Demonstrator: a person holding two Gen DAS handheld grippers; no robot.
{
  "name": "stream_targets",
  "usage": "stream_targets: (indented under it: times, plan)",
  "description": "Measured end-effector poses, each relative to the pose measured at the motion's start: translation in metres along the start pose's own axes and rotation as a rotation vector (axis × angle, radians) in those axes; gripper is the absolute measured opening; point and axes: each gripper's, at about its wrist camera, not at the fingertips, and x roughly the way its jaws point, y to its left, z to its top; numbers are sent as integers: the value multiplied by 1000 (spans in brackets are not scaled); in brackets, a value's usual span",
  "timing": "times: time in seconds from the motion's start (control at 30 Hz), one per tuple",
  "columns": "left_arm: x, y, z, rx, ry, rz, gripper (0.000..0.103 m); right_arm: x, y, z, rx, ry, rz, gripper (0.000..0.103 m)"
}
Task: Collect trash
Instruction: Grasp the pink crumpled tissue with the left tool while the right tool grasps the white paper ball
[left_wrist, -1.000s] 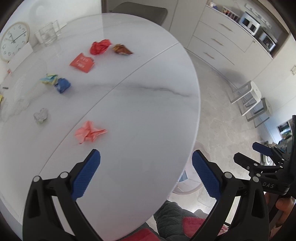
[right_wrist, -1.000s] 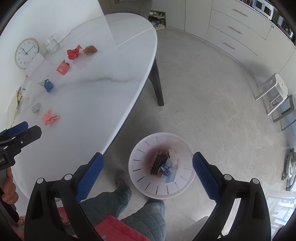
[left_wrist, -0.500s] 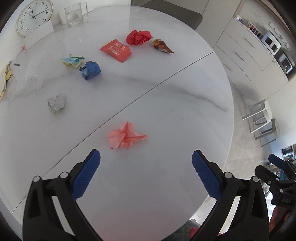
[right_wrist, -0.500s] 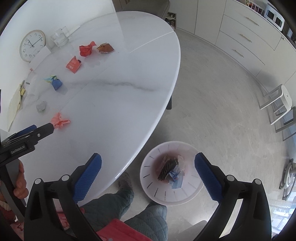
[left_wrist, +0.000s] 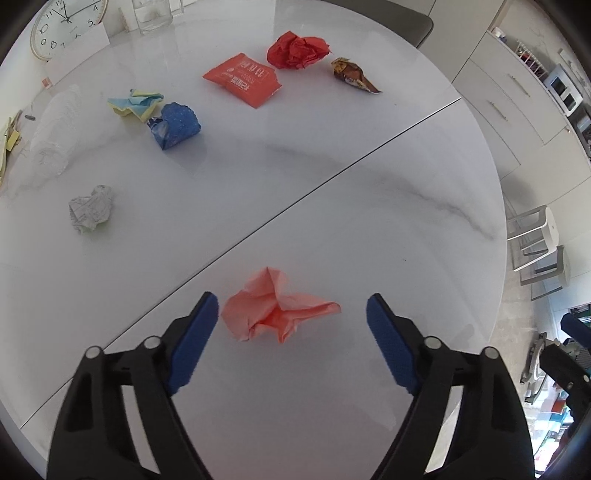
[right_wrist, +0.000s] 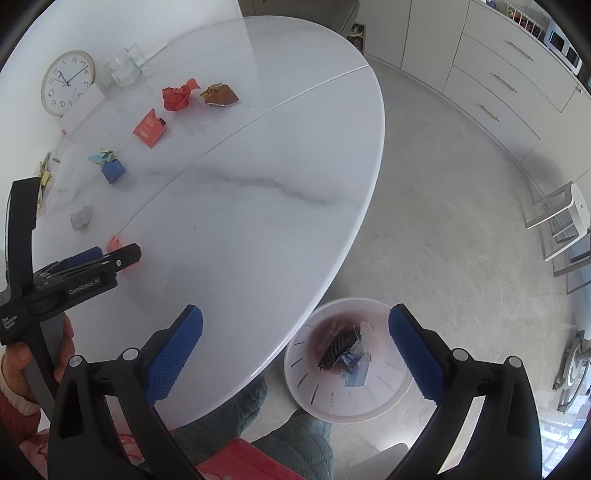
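Note:
A crumpled pink paper (left_wrist: 273, 310) lies near the front of the white marble table (left_wrist: 369, 221). My left gripper (left_wrist: 291, 306) points down over it with its jaws closing; the paper sits between the blue pads, which are not pressing on it. The right wrist view shows the same left gripper (right_wrist: 114, 254) beside the pink paper (right_wrist: 113, 243). My right gripper (right_wrist: 295, 314) stands open and empty above the table's edge and the white bin (right_wrist: 369, 402), which holds some trash. Further back lie a grey paper ball (left_wrist: 90, 212), a blue wad (left_wrist: 175, 125) and a red packet (left_wrist: 243, 79).
At the table's back are a yellow-blue paper (left_wrist: 135, 103), a red crumpled paper (left_wrist: 297, 50), a brown wrapper (left_wrist: 352, 74), a clock (left_wrist: 62, 26) and a glass container (left_wrist: 151, 14). The person's legs (right_wrist: 240, 413) are under the table edge. White stools (right_wrist: 561, 218) stand on the floor.
My left gripper has come down and forward over the pink paper, and its jaws have narrowed around it. The right gripper has drifted sideways toward the table, still wide open.

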Motion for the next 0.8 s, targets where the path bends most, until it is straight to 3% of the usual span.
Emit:
stream_targets:
  times: [0.13,0.2,0.27,0.5,0.8]
  plan:
    - [13,-1,3,1,39,-6,49,5,3,9,-8,3,12,100]
    - [13,-1,4,12,21,5,34,7,7,16,-21,0,14,100]
    - [14,0,5,24,14,-6,28,8,13,22,-44,-5,16,100]
    - [13,16,5,-30,19,-80,28,12,34,40,-106,-18,26,100]
    - [8,17,6,-29,7,-83,34,17,39,40,-119,-4,40,100]
